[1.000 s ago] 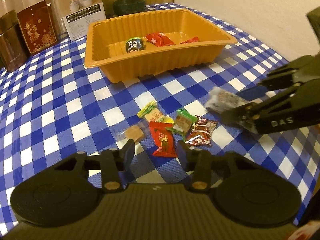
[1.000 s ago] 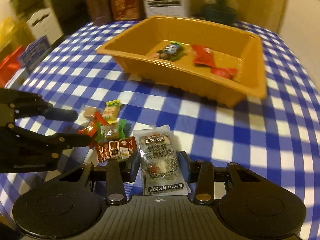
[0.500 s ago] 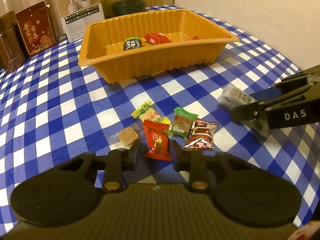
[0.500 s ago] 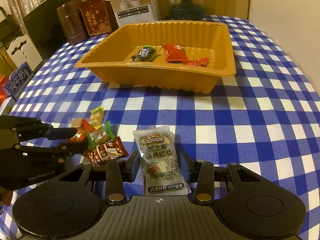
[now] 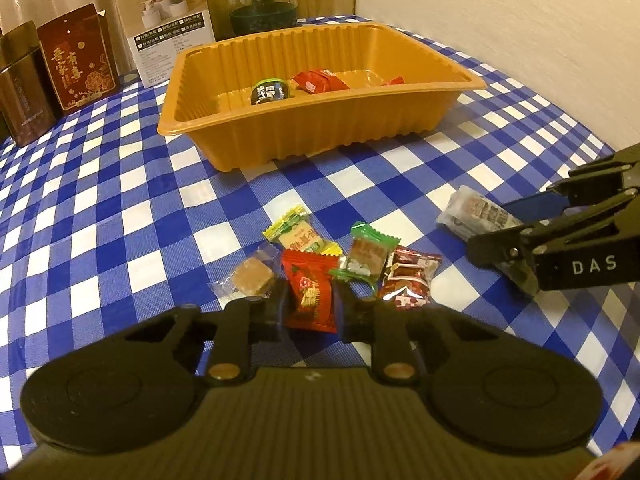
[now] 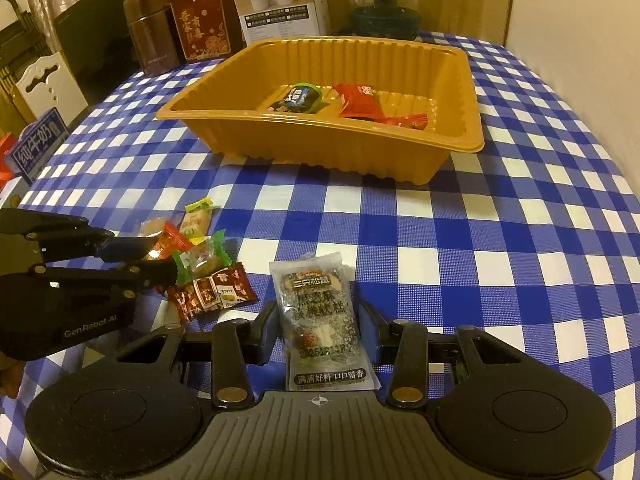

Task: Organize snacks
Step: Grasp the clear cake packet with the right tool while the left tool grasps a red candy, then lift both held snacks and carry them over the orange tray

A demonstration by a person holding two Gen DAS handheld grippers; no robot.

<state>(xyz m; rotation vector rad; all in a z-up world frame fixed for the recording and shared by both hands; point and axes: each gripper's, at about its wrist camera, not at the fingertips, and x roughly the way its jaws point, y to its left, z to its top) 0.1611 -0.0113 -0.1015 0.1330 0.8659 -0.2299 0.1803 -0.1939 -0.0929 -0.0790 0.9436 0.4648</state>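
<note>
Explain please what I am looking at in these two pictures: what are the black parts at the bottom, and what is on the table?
No robot here: a person holds a two-finger gripper in each hand, and each carries a camera looking along its fingers. The black shapes below are the tools themselves. In the left view, the left gripper is shut on a red candy. In the right view, the right gripper grips a grey snack packet. Each gripper also shows at the side of the other view. On the blue checked tablecloth lie several more small candies, and an orange tray behind already contains a few snacks.
</note>
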